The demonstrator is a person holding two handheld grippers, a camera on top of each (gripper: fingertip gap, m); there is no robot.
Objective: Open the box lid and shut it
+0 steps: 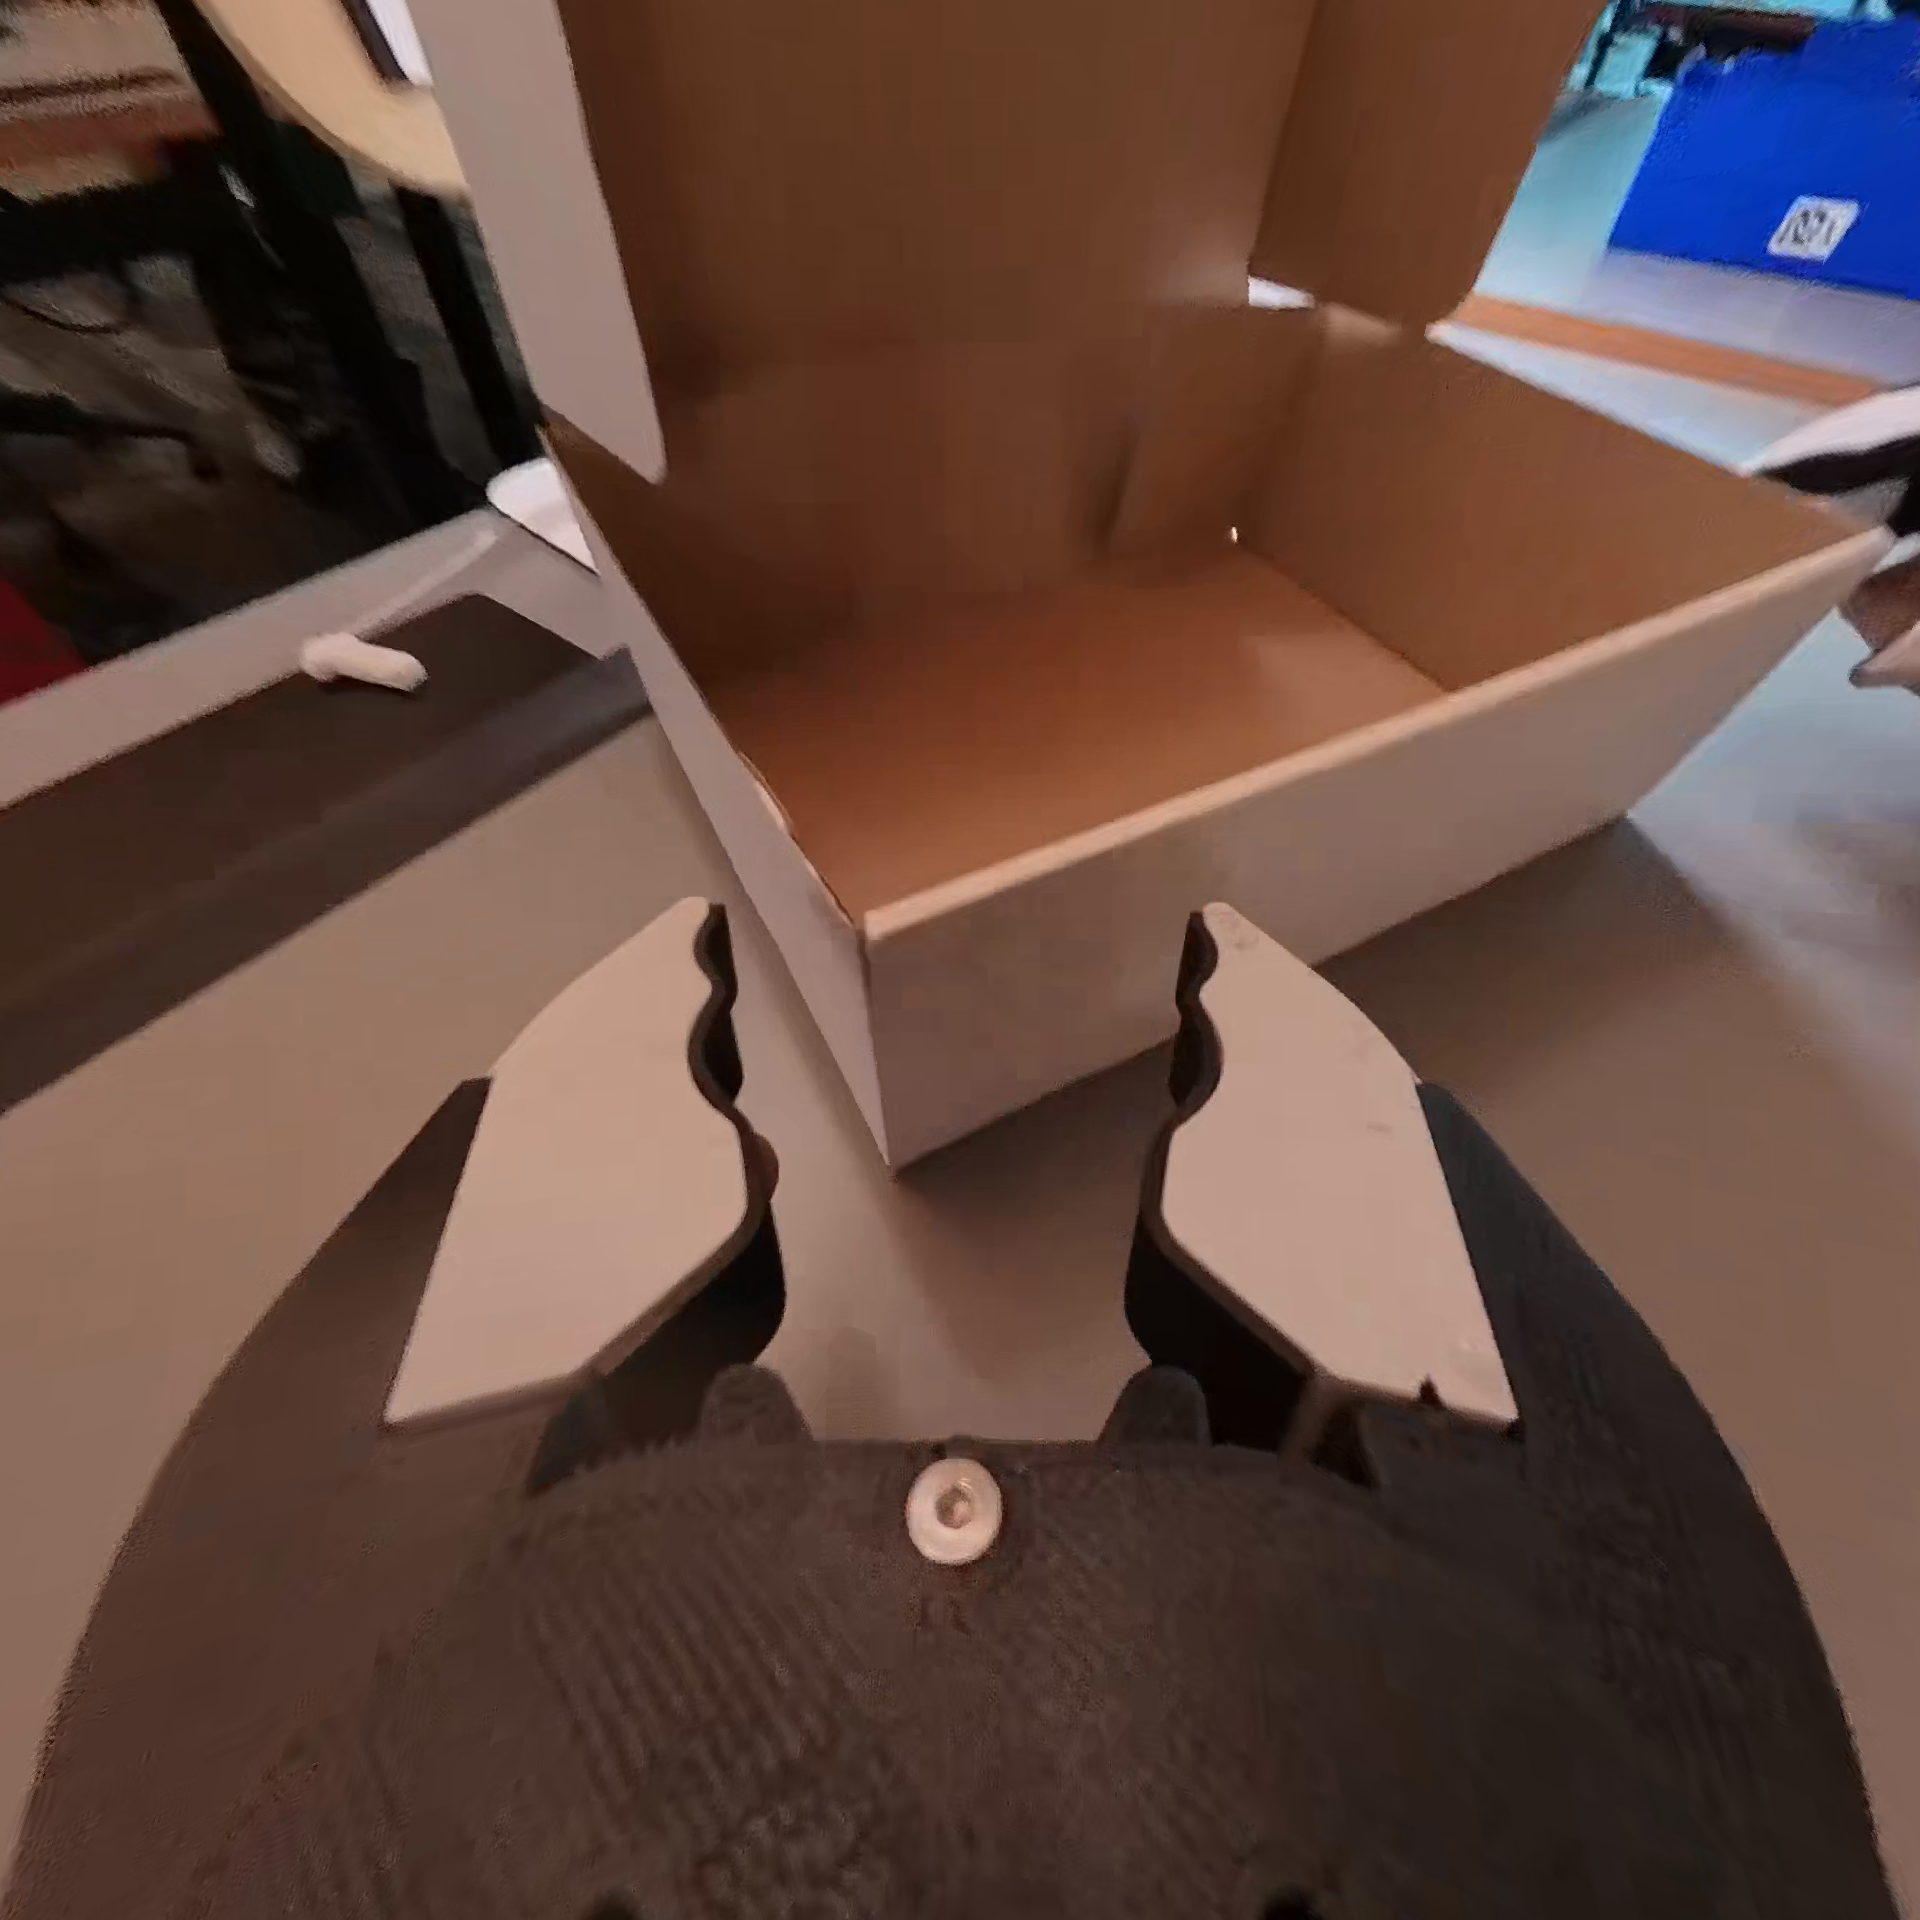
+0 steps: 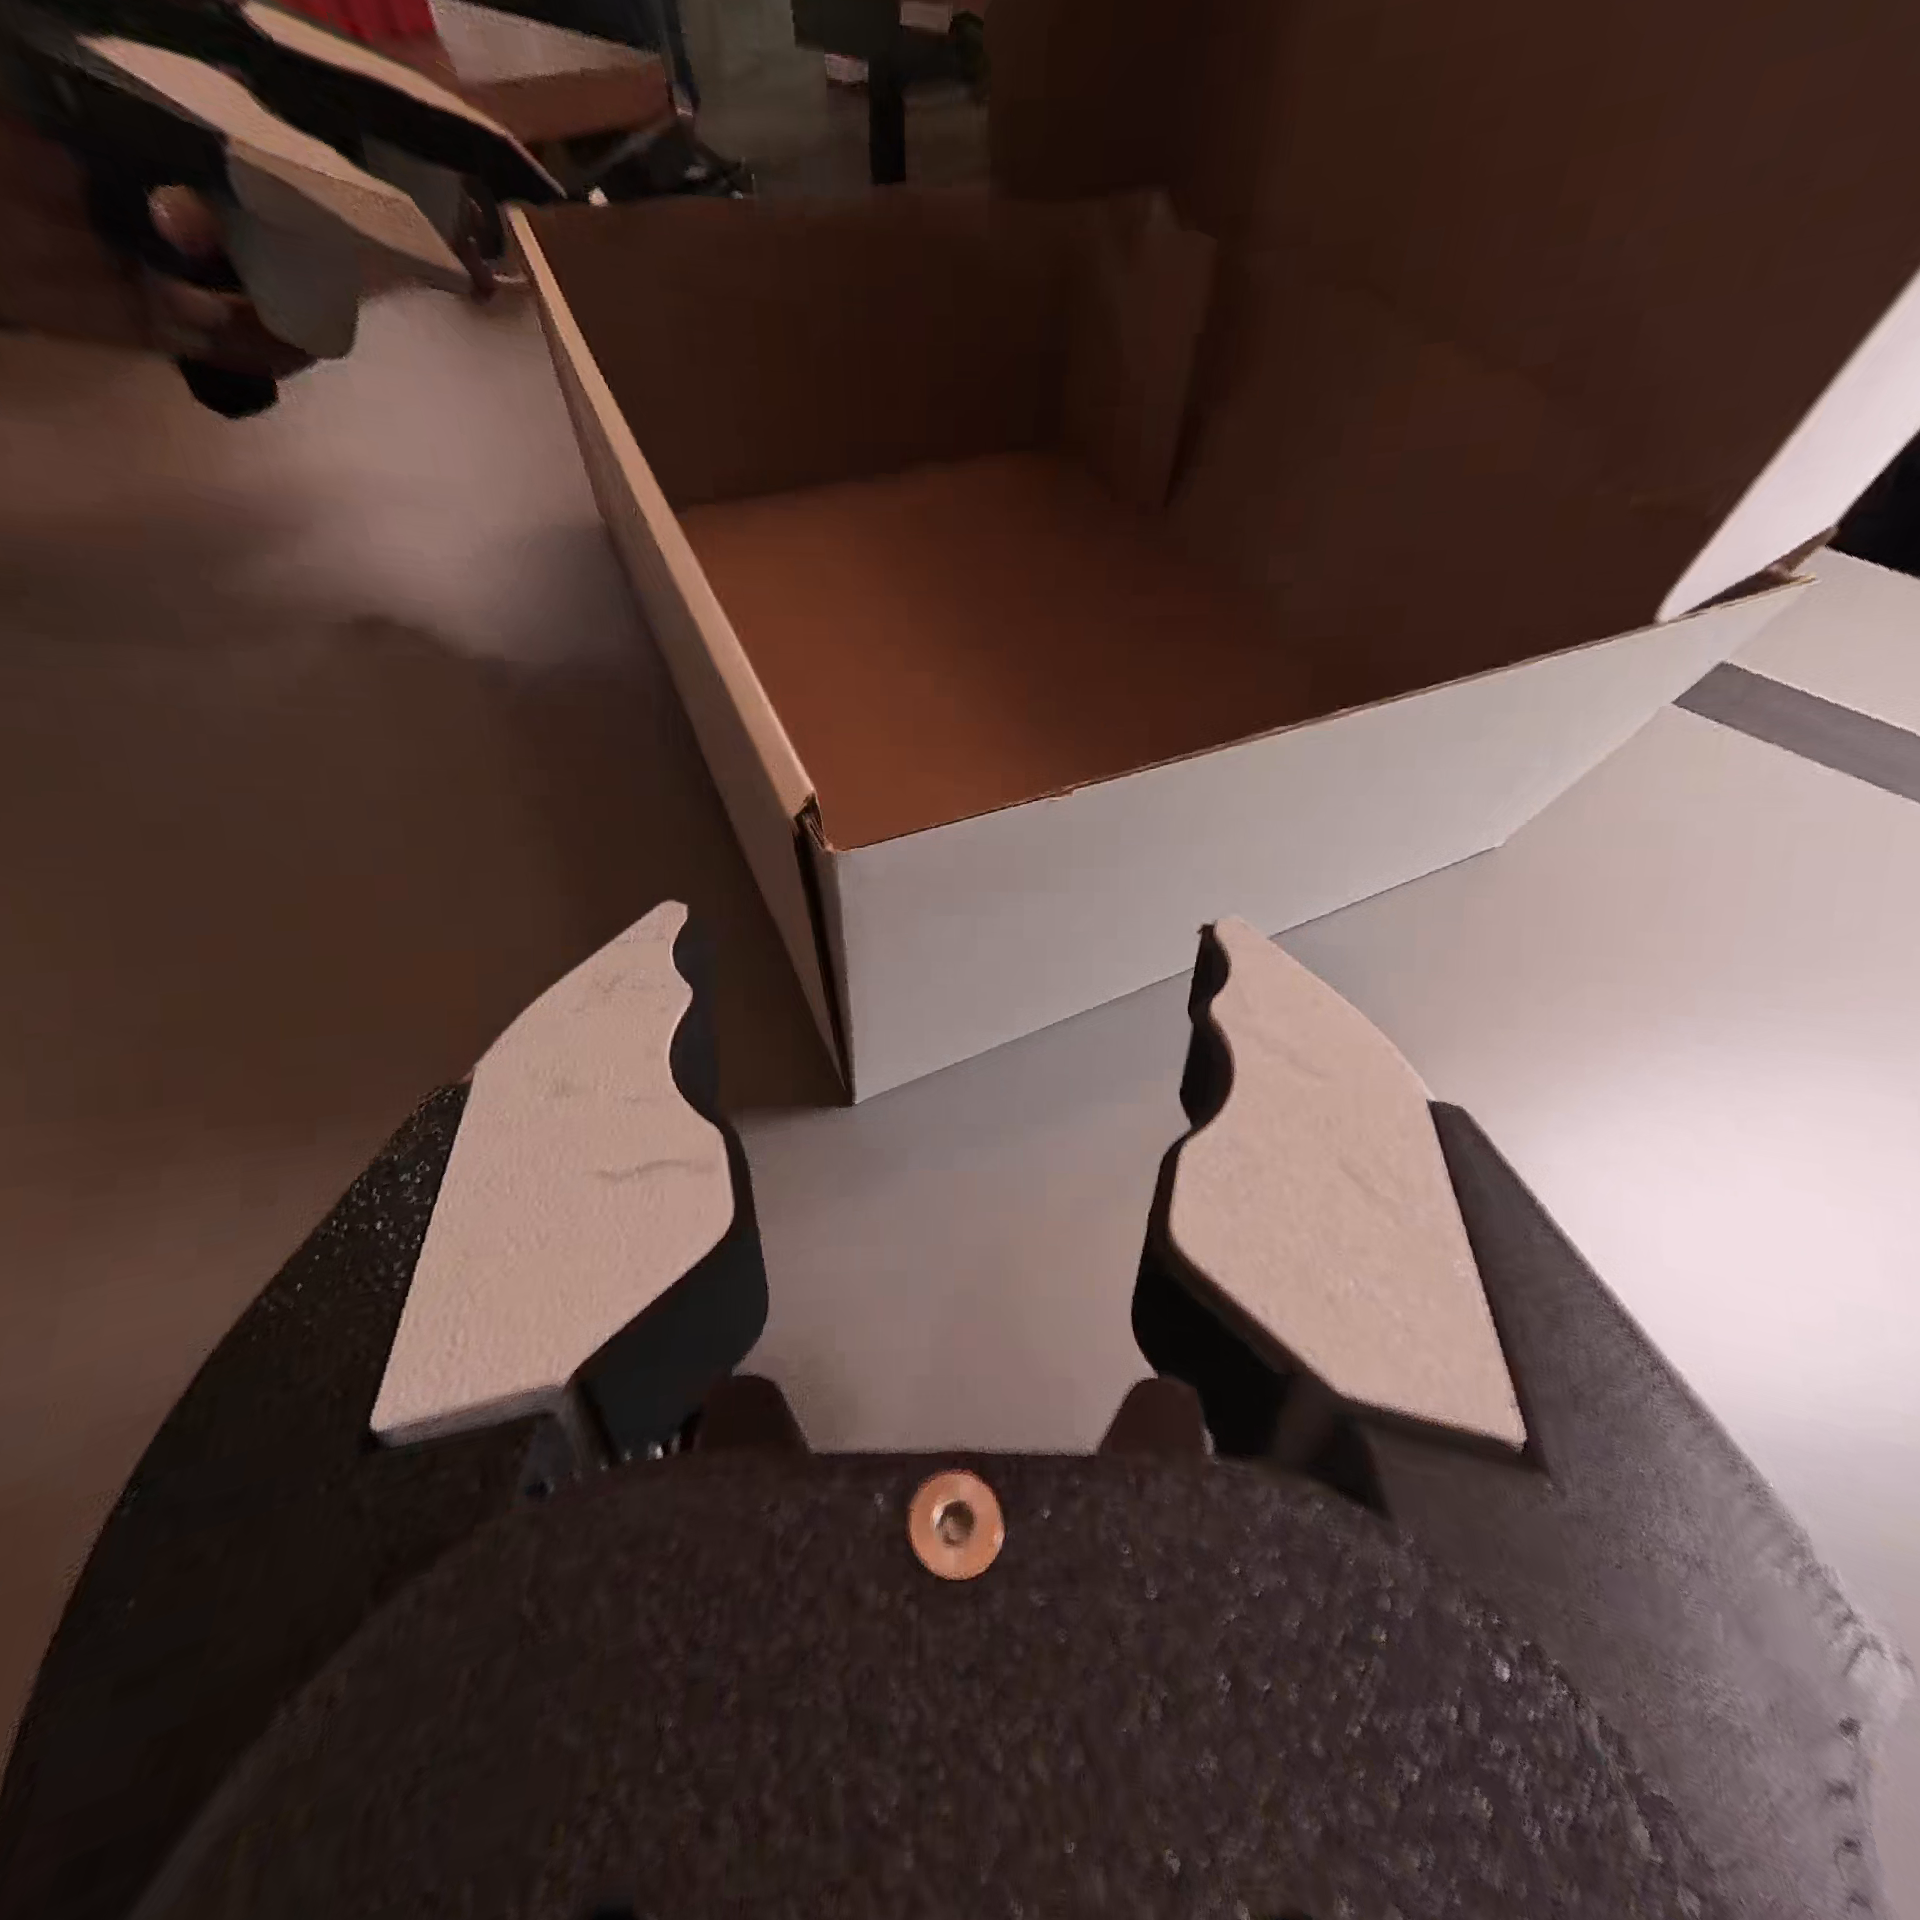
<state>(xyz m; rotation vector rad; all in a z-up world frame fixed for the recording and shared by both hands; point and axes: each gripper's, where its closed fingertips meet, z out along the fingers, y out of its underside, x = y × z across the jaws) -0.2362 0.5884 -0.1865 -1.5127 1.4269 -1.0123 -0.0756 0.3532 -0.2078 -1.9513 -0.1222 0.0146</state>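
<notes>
A white cardboard box (image 1: 1143, 914) with a brown inside stands open and empty on the grey table. Its lid (image 1: 935, 187) stands upright at the far side, with a side flap (image 1: 551, 239) hanging at the left. My left gripper (image 1: 961, 925) is open and empty, just in front of the box's near corner. In the right wrist view the same box (image 2: 1143, 883) sits ahead, its lid (image 2: 1507, 260) raised at the right. My right gripper (image 2: 945, 935) is open and empty, close to a box corner. The left gripper (image 2: 260, 208) also shows at the top left of that view.
The grey table (image 1: 312, 1091) has an edge at the left with a white frame (image 1: 208, 675) beyond it. A blue object (image 1: 1787, 156) stands far off at the right. The right gripper's tip (image 1: 1881, 520) shows at the right edge. Dark furniture stands beyond the table (image 2: 894, 94).
</notes>
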